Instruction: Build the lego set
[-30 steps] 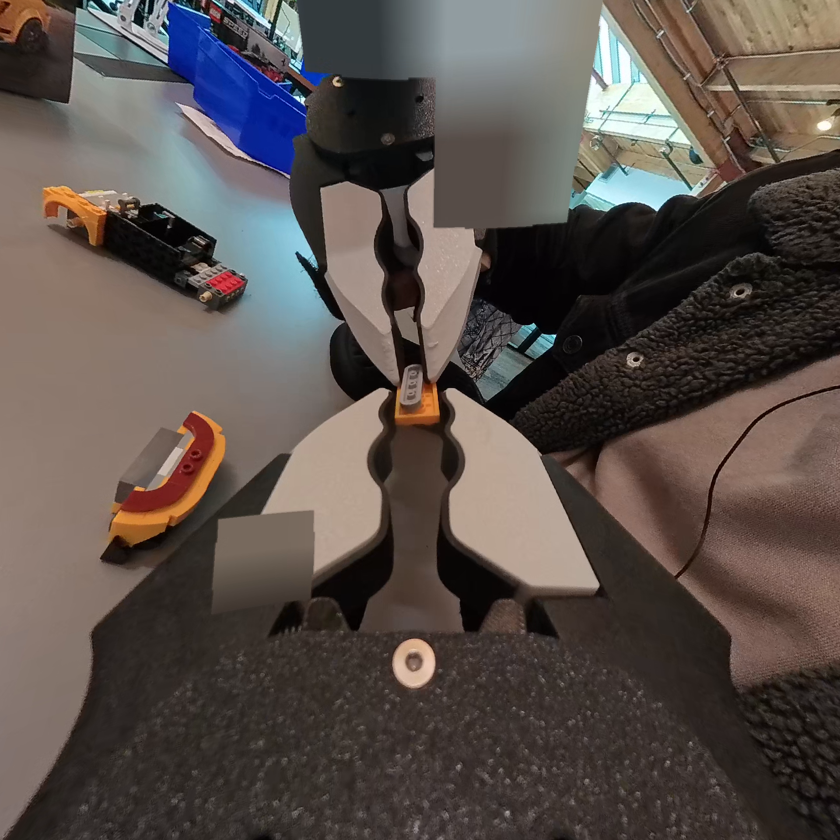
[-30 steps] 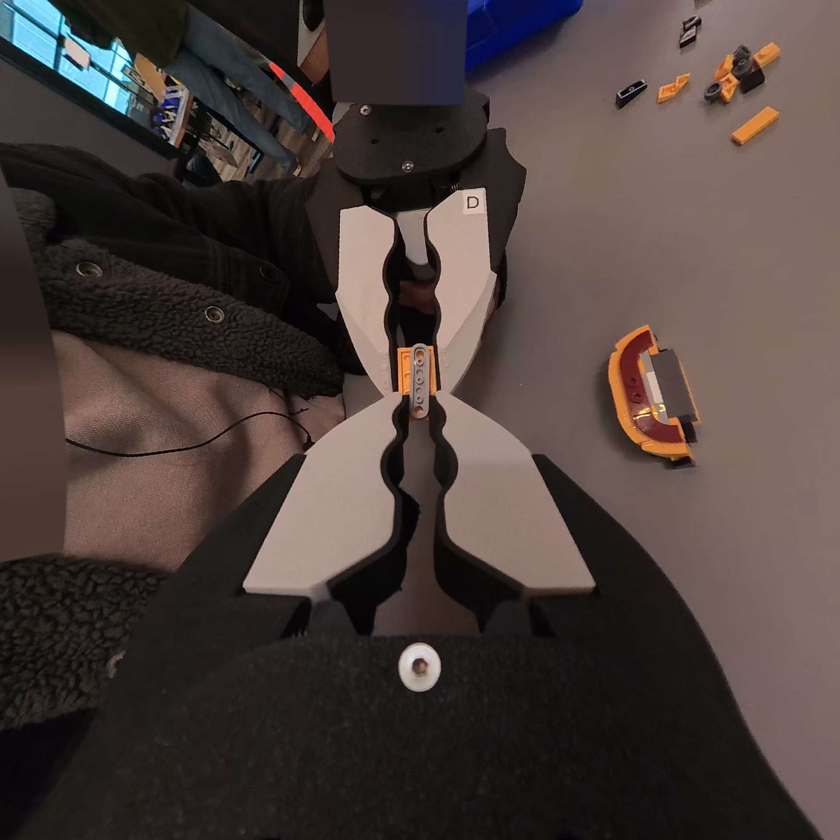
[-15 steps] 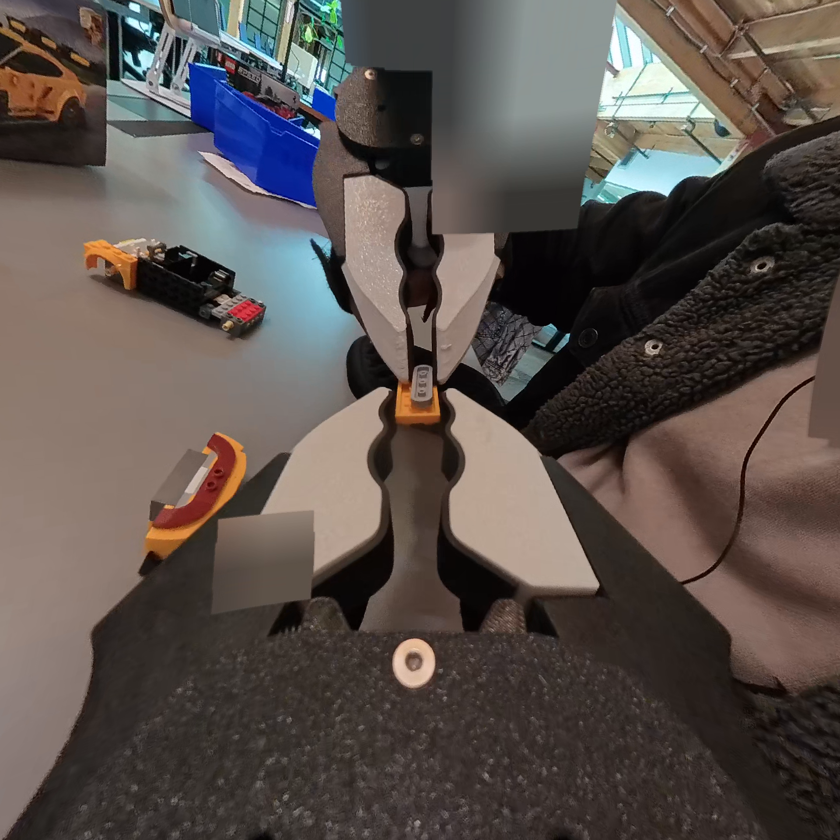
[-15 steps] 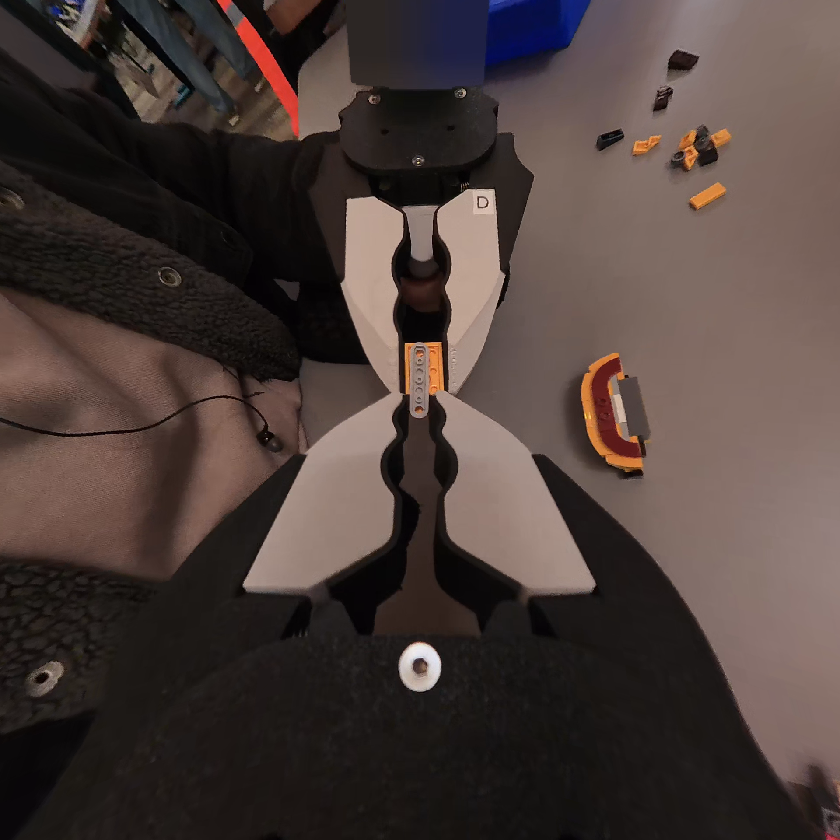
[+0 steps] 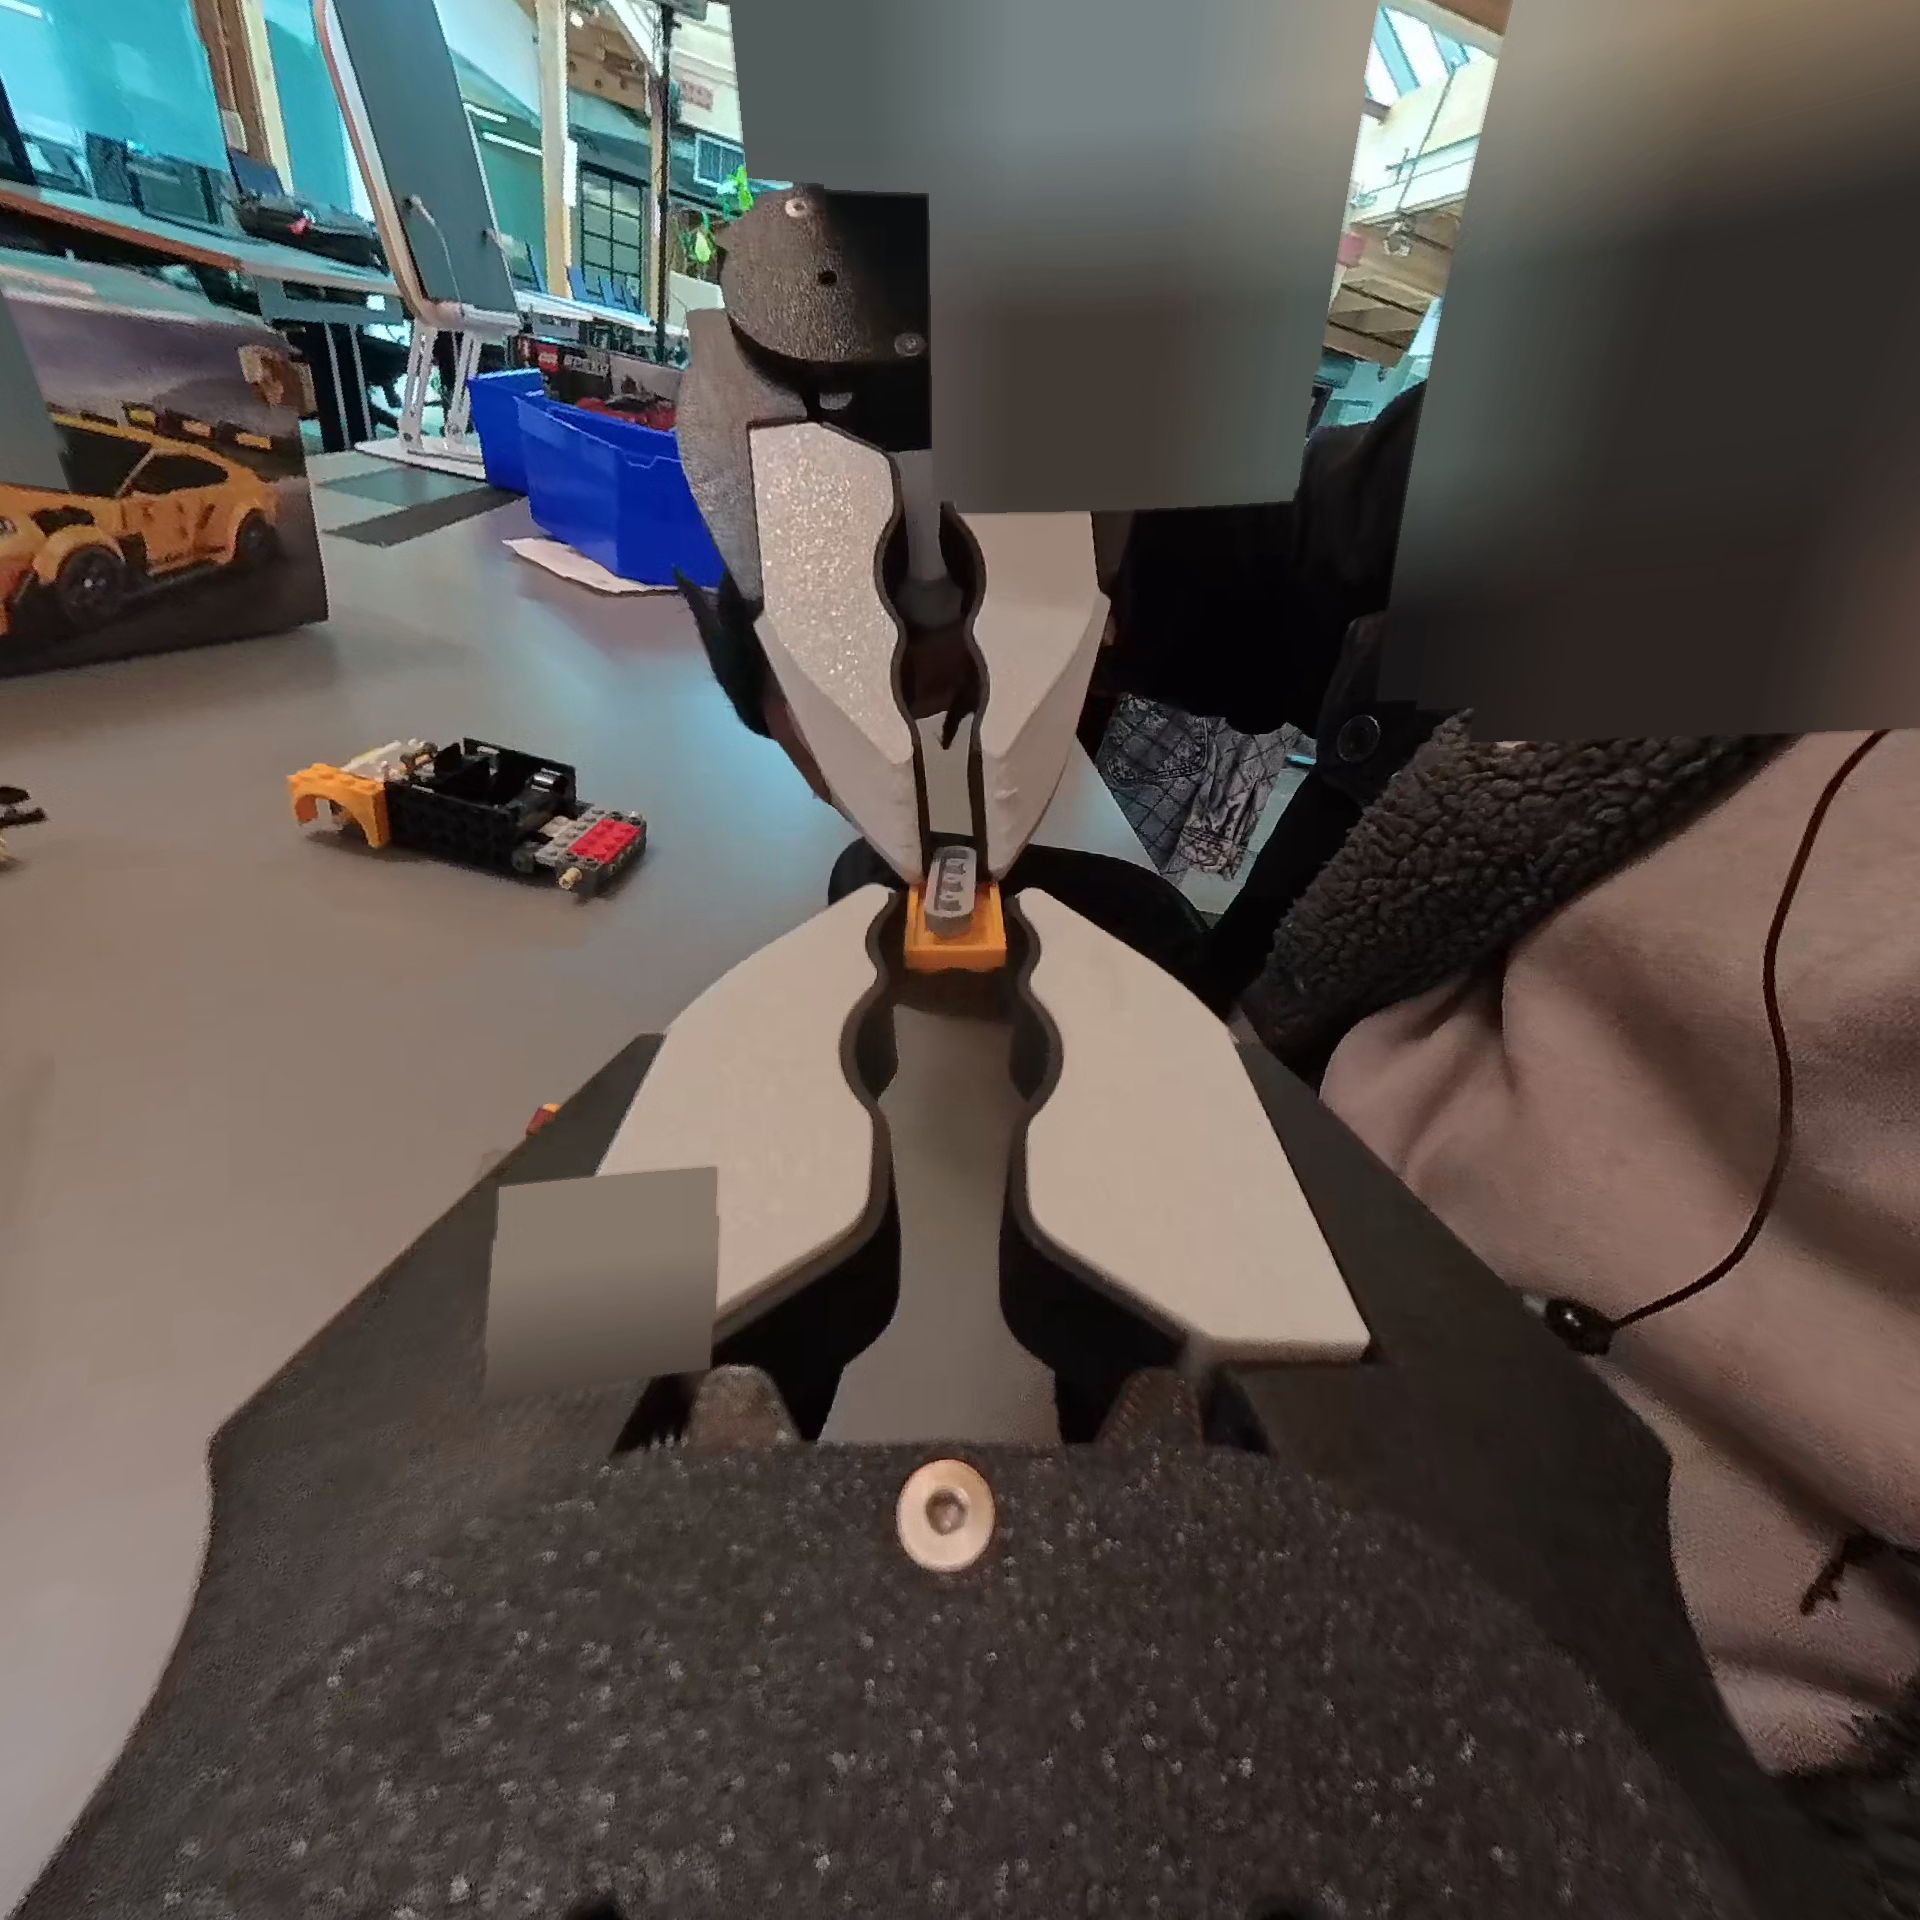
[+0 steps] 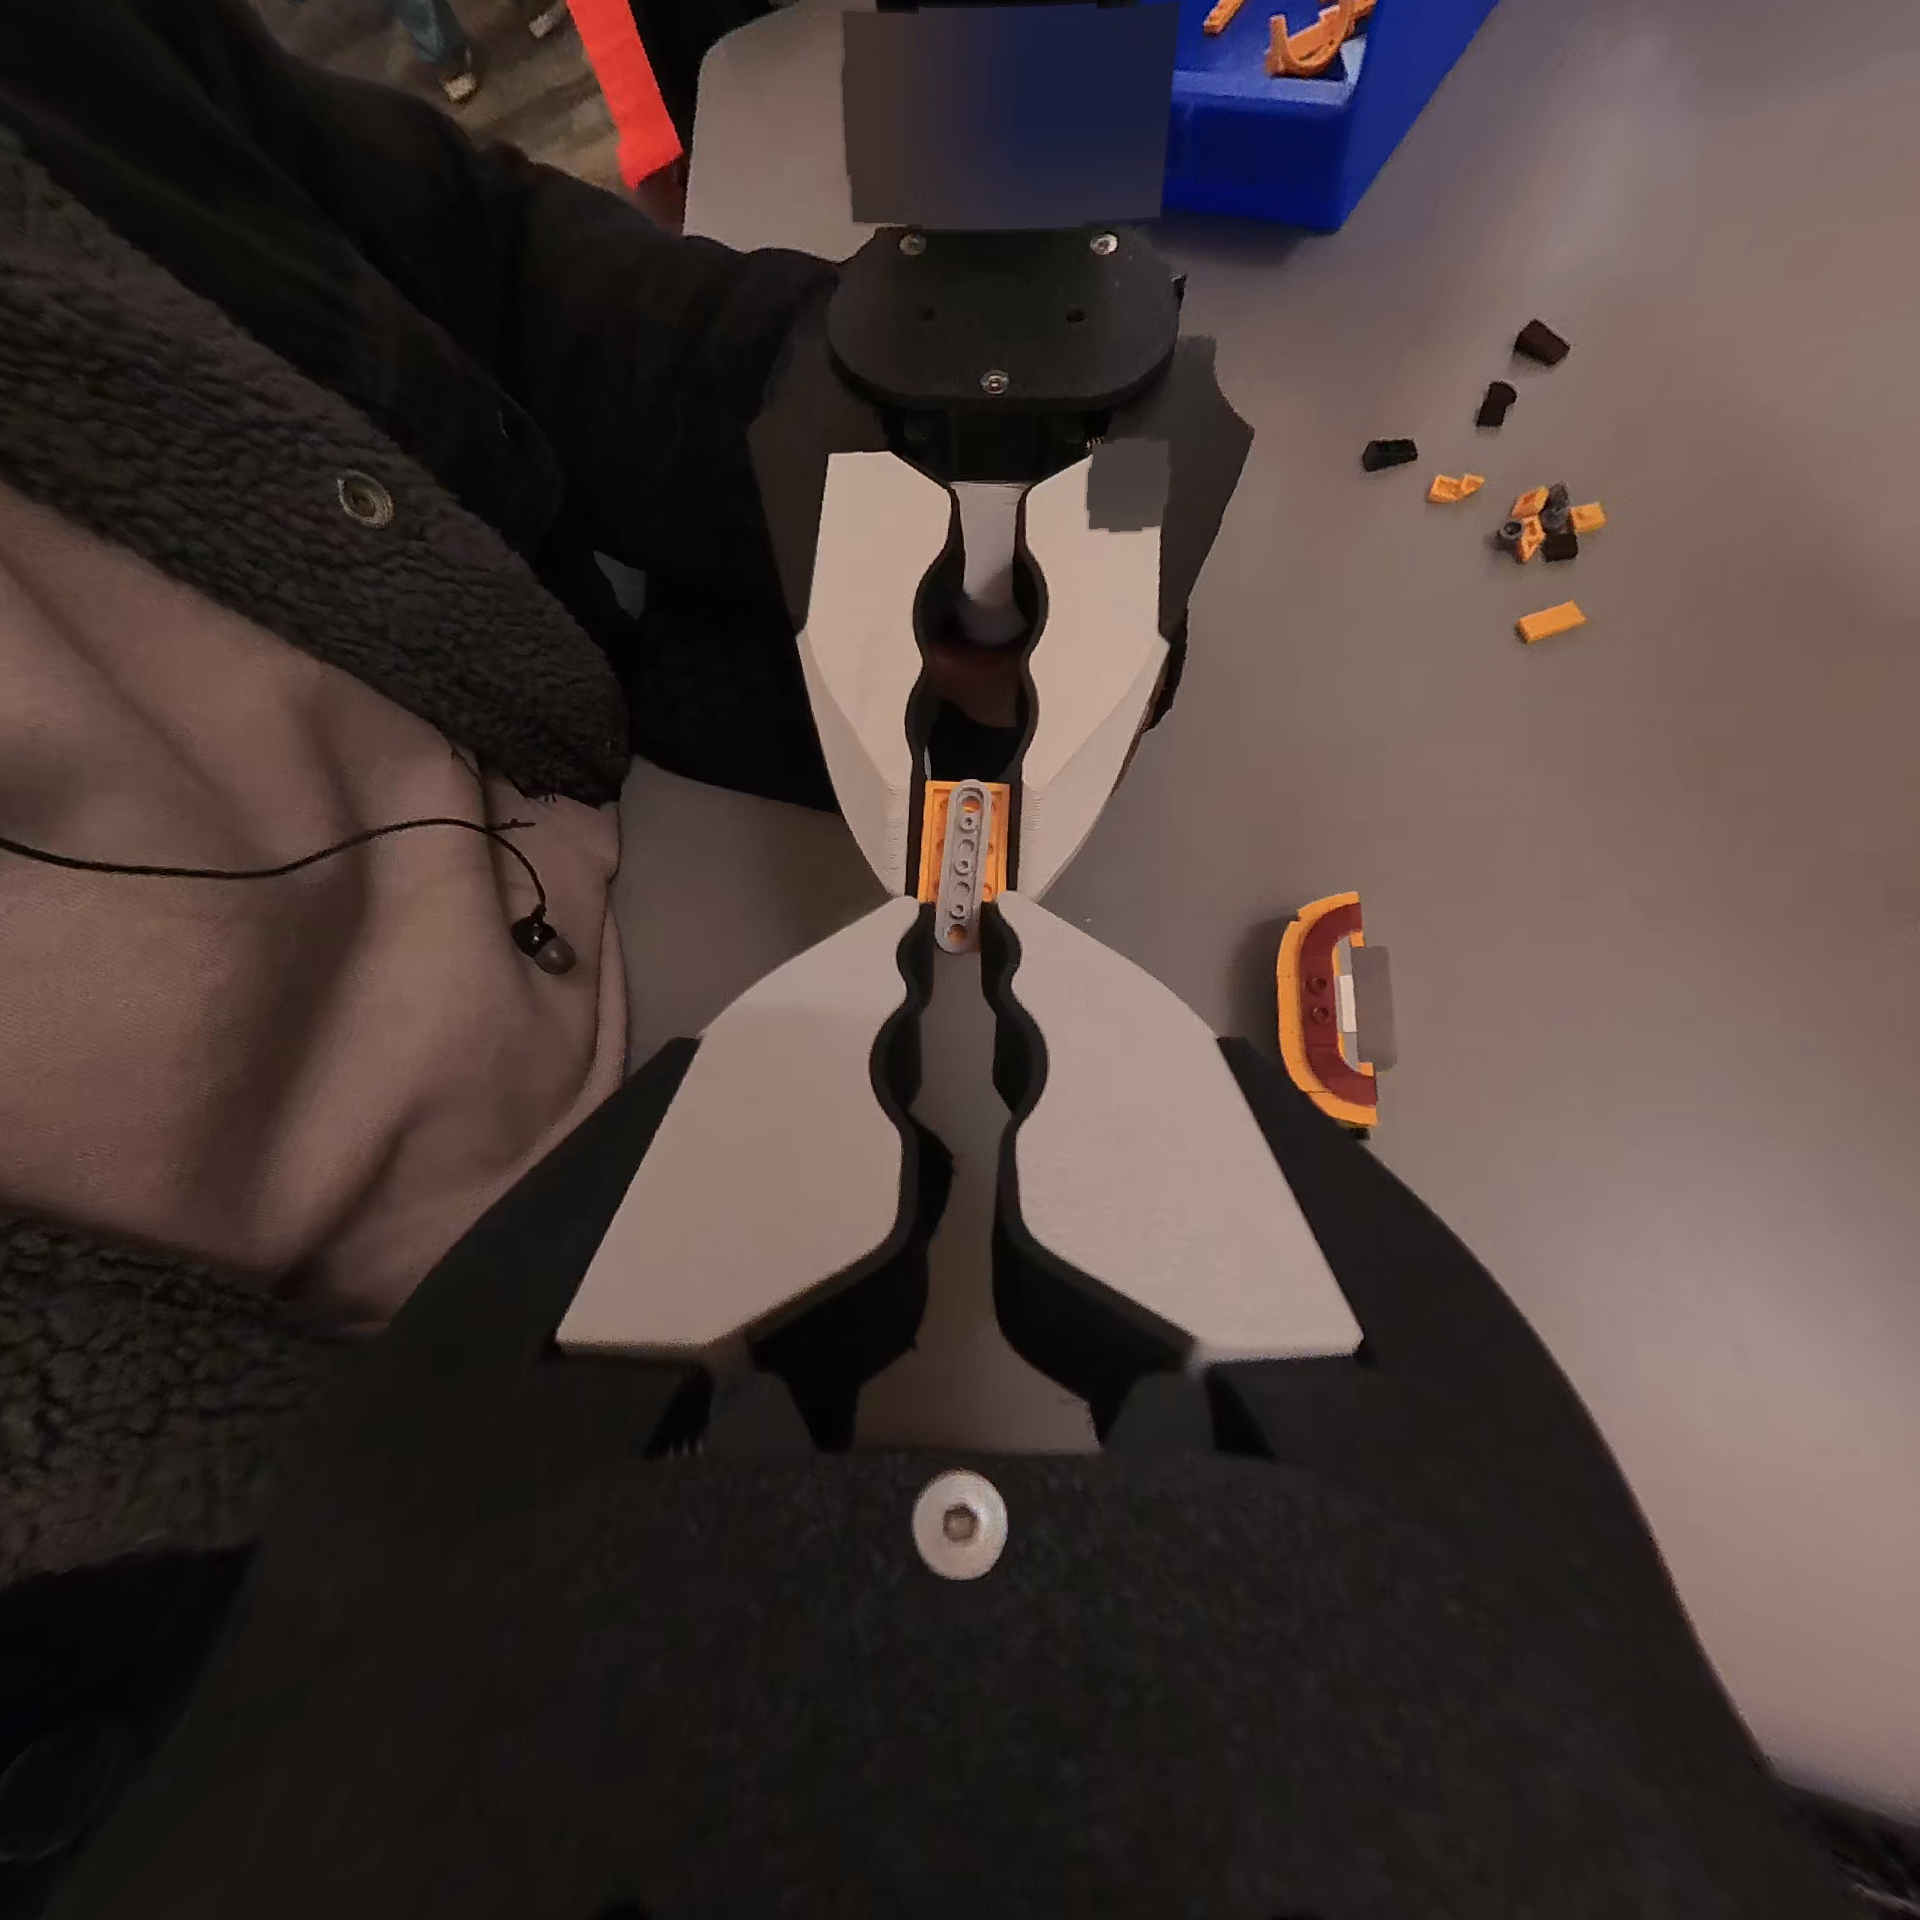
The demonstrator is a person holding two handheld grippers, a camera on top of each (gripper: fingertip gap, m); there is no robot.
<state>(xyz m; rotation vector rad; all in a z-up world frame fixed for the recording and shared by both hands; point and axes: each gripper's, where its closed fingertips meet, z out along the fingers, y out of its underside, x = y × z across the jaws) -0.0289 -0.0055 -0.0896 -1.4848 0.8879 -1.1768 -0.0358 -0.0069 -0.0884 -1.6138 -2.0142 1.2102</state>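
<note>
Lego pieces meet in mid-air above a grey table (image 5: pixel 260 1091), where two hand-held grippers face each other tip to tip. An orange plate (image 5: pixel 954 935) sits clamped between the fingertips of the left gripper (image 5: pixel 954 940), its jaws drawn narrow around it. Lying along the top of that plate, a slim grey plate (image 5: pixel 952 883) is pinched at its far end by the right gripper (image 6: pixel 961 920), whose jaws are likewise nearly closed. From the right wrist view the grey plate (image 6: pixel 963 862) runs lengthwise down the middle of the orange plate (image 6: pixel 935 842), one end reaching back between the right gripper's own fingertips. On the table behind, a partly built black chassis (image 5: pixel 468 805) with an orange arch at one end and red studs at the other rests well apart from the grippers. A curved orange and dark-red assembly (image 6: pixel 1330 1008) lies beside the right gripper, and loose orange and black pieces (image 6: pixel 1538 520) are scattered farther off near a blue bin (image 6: pixel 1278 125).
</note>
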